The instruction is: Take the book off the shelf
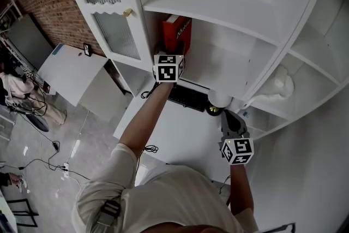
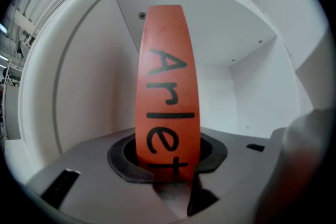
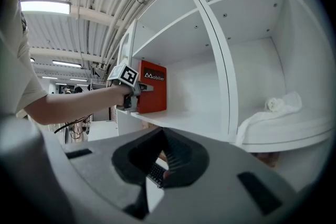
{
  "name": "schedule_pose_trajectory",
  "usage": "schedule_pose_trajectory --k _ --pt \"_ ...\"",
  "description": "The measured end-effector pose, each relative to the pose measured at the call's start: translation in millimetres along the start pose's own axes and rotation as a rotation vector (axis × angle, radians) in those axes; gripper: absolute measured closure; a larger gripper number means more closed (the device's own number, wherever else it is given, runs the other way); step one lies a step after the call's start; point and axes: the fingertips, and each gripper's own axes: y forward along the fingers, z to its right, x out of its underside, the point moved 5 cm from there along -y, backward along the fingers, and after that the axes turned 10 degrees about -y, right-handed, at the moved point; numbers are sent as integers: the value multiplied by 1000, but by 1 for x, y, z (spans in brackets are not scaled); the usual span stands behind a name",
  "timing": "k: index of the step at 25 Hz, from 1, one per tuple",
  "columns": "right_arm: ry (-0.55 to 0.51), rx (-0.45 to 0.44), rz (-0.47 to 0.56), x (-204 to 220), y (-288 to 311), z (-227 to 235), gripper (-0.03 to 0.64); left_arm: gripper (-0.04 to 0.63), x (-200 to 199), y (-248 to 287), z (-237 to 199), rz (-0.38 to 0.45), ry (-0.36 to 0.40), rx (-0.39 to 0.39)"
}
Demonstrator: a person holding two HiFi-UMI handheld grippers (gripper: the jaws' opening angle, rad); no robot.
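Note:
A red book stands upright at the left end of a white shelf. In the left gripper view its spine, with large black letters, fills the gap between the jaws. My left gripper points level into the shelf bay and is shut on that spine; the right gripper view shows this left gripper clamped on the book from the side. My right gripper hangs lower, in front of the shelf unit and apart from the book. Its jaws are shut on nothing.
A white cloth lies bunched in the bay to the right. Below the shelf a black keyboard and a round white object sit on a white desk. A glazed cabinet door with a brass knob stands at the left.

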Motion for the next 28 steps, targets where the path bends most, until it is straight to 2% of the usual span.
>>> schedule_pose_trajectory --k 15,28 --pt "-39 -29 36 -18 4 -6 615 449 -1 -84 4 31 -41 88" --pt "-62 -52 53 -27 15 -11 615 448 7 -147 -11 57 -34 79"
